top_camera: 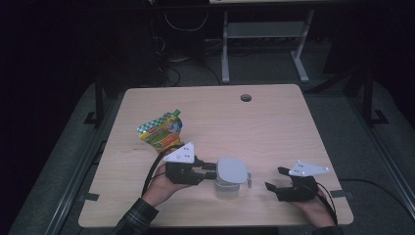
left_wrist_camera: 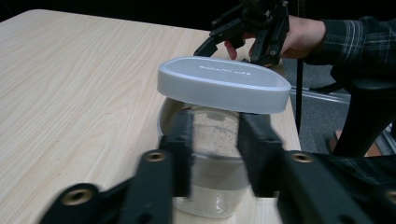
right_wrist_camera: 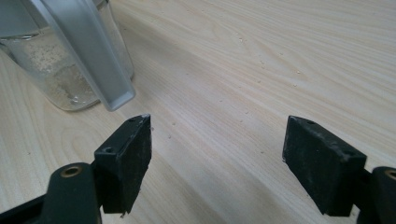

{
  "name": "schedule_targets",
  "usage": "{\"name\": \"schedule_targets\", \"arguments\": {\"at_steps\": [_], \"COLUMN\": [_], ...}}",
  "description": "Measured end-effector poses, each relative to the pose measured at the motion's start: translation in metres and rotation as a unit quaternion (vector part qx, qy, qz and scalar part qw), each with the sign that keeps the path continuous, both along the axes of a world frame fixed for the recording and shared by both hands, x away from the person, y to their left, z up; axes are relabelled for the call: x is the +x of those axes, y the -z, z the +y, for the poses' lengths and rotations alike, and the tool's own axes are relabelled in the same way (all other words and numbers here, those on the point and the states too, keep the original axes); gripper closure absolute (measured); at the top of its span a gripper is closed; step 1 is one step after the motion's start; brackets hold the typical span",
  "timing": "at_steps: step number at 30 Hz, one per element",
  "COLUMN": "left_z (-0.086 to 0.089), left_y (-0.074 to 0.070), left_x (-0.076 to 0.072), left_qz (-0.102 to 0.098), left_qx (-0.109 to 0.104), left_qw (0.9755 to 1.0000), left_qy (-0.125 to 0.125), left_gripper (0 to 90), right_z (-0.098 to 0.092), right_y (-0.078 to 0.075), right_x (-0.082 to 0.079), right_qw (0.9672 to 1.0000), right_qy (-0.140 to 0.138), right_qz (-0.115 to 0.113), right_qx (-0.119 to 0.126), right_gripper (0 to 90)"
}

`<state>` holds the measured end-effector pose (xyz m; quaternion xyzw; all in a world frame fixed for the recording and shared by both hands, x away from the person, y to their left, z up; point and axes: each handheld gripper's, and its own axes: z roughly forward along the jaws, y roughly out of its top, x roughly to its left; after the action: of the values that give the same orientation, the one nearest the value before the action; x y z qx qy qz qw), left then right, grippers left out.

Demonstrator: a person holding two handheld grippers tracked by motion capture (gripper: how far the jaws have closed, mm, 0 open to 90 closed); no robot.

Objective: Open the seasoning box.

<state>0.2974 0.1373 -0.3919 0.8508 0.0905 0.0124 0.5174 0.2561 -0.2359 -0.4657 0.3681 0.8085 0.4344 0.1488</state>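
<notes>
Jar [top_camera: 229,188] of clear glass with a grey lid [top_camera: 231,170] stands at lower centre of the high view on the worktop [top_camera: 274,127]. At centre left a colourful pouch [top_camera: 161,131] lies apart from it. Just left of the jar, the left tongs [top_camera: 211,171] reach it; in the left gripper view both pads [left_wrist_camera: 183,140] lie against the glass [left_wrist_camera: 210,154] under the tilted lid [left_wrist_camera: 223,83], clenched on it. At lower right, the right tongs [top_camera: 275,178] stand released, with bare wood between their pads [right_wrist_camera: 131,156].
</notes>
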Motion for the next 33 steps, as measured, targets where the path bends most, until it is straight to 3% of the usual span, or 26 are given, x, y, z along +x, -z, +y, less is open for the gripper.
{"name": "schedule_targets", "arguments": {"at_steps": [5, 15, 33], "left_z": [0.0, -0.007, -0.018], "left_y": [-0.003, -0.009, -0.023], "left_x": [0.002, 0.003, 0.008], "left_qz": [0.002, 0.009, 0.026], "left_qx": [-0.002, 0.006, -0.007], "left_qw": [1.0, 0.9998, 0.9988], "left_qy": [0.002, 0.016, 0.04], "left_gripper": [89.7, 90.0, 90.0], "right_z": [0.0, -0.001, -0.007], "right_y": [0.0, 0.0, 0.003], "right_x": [0.0, 0.0, -0.011], "right_qw": [1.0, 1.0, 0.9999], "right_qy": [0.0, 0.001, 0.011], "right_qz": [0.0, 0.001, 0.004], "right_qx": [0.0, 0.001, 0.005], "right_gripper": [23.4, 23.4, 23.4]}}
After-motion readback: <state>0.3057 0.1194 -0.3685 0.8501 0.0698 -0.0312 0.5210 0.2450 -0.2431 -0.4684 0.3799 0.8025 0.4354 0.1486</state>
